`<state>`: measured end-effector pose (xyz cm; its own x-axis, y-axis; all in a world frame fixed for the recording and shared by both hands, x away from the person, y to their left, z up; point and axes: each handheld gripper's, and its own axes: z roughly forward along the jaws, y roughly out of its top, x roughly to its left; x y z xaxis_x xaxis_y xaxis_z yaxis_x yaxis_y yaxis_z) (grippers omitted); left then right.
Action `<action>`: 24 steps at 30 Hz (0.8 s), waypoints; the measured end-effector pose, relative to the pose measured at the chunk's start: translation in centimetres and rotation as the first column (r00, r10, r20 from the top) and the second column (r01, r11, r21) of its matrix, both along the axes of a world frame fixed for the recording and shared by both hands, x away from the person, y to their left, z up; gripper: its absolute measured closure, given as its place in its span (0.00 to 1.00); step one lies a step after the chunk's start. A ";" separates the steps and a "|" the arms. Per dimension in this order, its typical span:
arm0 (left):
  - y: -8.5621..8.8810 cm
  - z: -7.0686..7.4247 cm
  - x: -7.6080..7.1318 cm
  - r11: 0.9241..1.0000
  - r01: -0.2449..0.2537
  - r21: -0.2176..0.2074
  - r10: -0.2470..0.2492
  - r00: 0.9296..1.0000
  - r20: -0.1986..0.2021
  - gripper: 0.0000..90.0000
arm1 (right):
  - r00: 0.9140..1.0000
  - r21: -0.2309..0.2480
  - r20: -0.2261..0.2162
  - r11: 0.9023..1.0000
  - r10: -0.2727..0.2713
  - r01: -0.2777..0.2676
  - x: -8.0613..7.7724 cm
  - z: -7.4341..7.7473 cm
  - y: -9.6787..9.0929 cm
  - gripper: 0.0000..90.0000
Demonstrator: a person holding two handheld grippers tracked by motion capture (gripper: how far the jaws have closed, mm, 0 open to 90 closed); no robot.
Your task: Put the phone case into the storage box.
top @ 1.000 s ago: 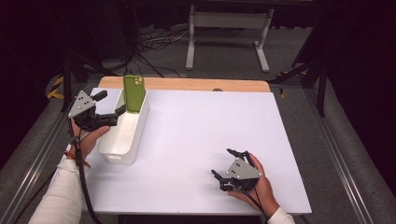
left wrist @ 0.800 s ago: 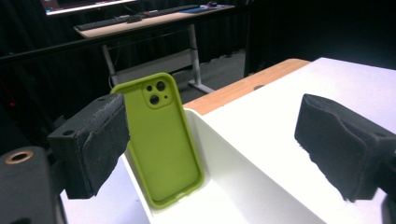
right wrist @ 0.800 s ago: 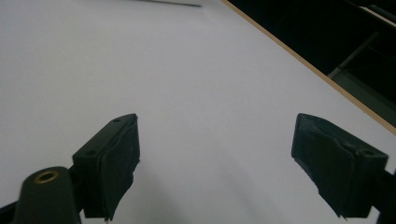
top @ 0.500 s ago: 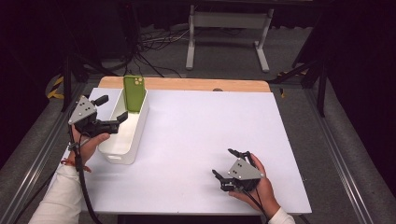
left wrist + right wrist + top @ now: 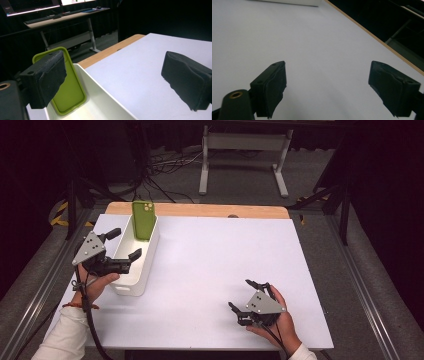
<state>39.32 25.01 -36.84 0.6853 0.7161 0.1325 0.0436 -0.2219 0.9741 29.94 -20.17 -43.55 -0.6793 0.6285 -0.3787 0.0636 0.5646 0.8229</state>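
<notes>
I am holding my left gripper [image 5: 122, 245] over the near end of the white bin [image 5: 135, 270] at the left side of the table [image 5: 210, 265], and its jaws are standing wide apart with nothing pinched between them; they have just been opening a little further. In the high view one jaw is reaching out over the bin's hollow while the other is pointing past the bin's left wall. The green phone [image 5: 142, 220] is standing on end inside the far end of that bin, leaning back against the far wall with its camera lenses at the top, well apart from my pads. In the left gripper view the phone [image 5: 66, 87] is showing just behind my left pad, its lower edge resting on the bin's floor, and the bin's white rim [image 5: 105, 90] is running between the two jaws. My right gripper [image 5: 246, 301] is lying low over the bare white surface near the table's near right corner, cupped in my right hand [image 5: 280, 320]. Its jaws are also spread wide, gripping nothing, and the right gripper view is showing plain tabletop [image 5: 317, 45] between the two black pads, with the table's wooden edge [image 5: 372, 35] running past at the upper right.
</notes>
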 end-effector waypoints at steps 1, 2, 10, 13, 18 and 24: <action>-0.1 0.0 -0.1 1.000 0.002 0.000 -0.002 1.000 0.004 0.06 | 1.000 -0.001 0.000 1.000 0.002 -0.002 0.0 0.0 0.0 0.18; -0.2 -0.1 -0.3 1.000 0.006 0.002 -0.006 1.000 0.004 0.06 | 1.000 -0.002 0.001 1.000 0.002 -0.002 -0.1 0.0 0.0 0.18; -0.9 -0.2 -1.0 0.999 0.033 -0.011 -0.033 0.999 0.009 0.06 | 1.000 -0.002 0.001 1.000 0.004 -0.004 -0.2 0.0 0.0 0.18; -1.2 -0.3 -1.2 0.999 0.043 0.002 -0.043 0.999 0.014 0.04 | 1.000 0.000 0.004 1.000 0.004 -0.004 -0.2 0.1 0.0 0.18; -1.7 -0.4 -1.6 0.998 0.060 0.011 -0.060 0.998 0.024 0.04 | 1.000 0.003 0.005 1.000 0.005 -0.005 -0.2 0.1 -0.1 0.18; -2.2 -0.5 -2.0 0.998 0.059 0.024 -0.060 0.998 0.036 0.04 | 1.000 0.001 0.009 1.000 0.007 -0.007 -0.3 0.1 -0.1 0.18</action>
